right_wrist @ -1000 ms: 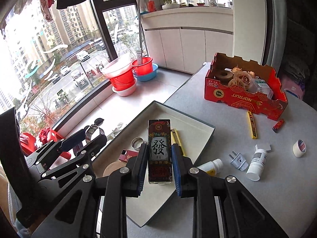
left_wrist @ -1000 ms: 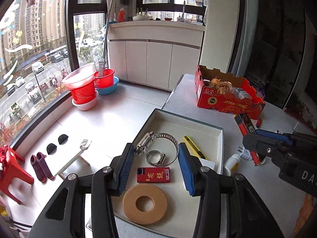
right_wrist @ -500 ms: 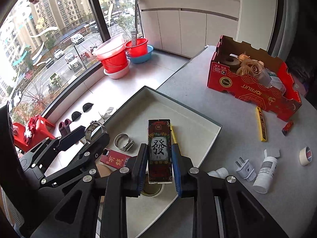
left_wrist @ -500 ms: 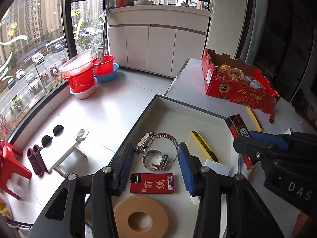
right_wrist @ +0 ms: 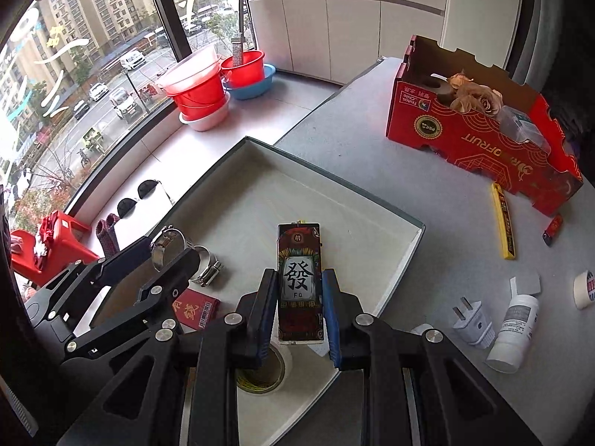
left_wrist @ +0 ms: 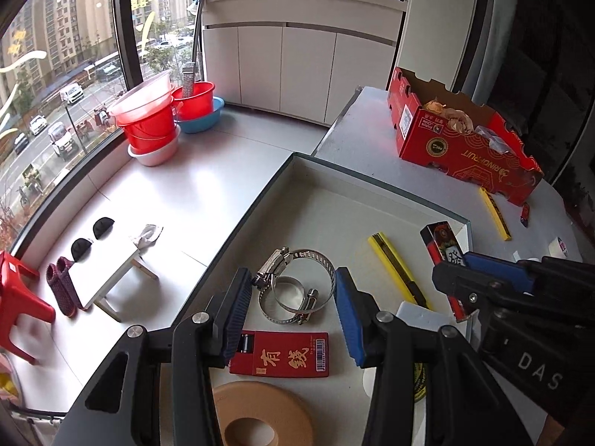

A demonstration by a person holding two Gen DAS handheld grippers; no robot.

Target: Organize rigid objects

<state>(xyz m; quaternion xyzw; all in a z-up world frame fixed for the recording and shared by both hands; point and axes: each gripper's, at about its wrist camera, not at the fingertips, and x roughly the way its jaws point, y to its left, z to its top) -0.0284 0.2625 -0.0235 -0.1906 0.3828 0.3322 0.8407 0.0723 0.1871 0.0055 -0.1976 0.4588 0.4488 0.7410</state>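
Currently the right gripper (right_wrist: 299, 278) is pinching the box (right_wrist: 299, 256) on its two long sides, tilted nose-down over the tray (right_wrist: 334, 174). The box hangs above the tray floor near its middle, with its free end pointing to 12 o'clock in the right wrist view. Whether the lower end already touches anything cannot be told.

The left gripper (left_wrist: 292, 278) is spread and empty. It hovers over the clamps (left_wrist: 277, 260), with the red pack (left_wrist: 282, 353) just below it at 6 o'clock.

Hazards, judged from this position:

- Landing on the tape. A tape roll (right_wrist: 260, 375) lies directly under the right gripper, at 6 o'clock of the box. If the box is released here, its near end may rest on the roll, leaving the box propped and liable to slide.
- Fouling the knife. The yellow knife (left_wrist: 396, 271) lies close beyond the box's far end, at 12 o'clock. A forward push on set-down could shove it or ride onto it.
- Gripper collision. The left gripper stands near at 9 o'clock of the right one. Any sideways correction by either hand risks contact between the fingers.
- Dragging on release. The grip covers only the lower half of the box. Opening the fingers before the box is flat would likely let the free end drop and bounce toward the tray wall at 3 o'clock.
- Snagging the clamps. The two rings overlap, so closing on one may lift both.
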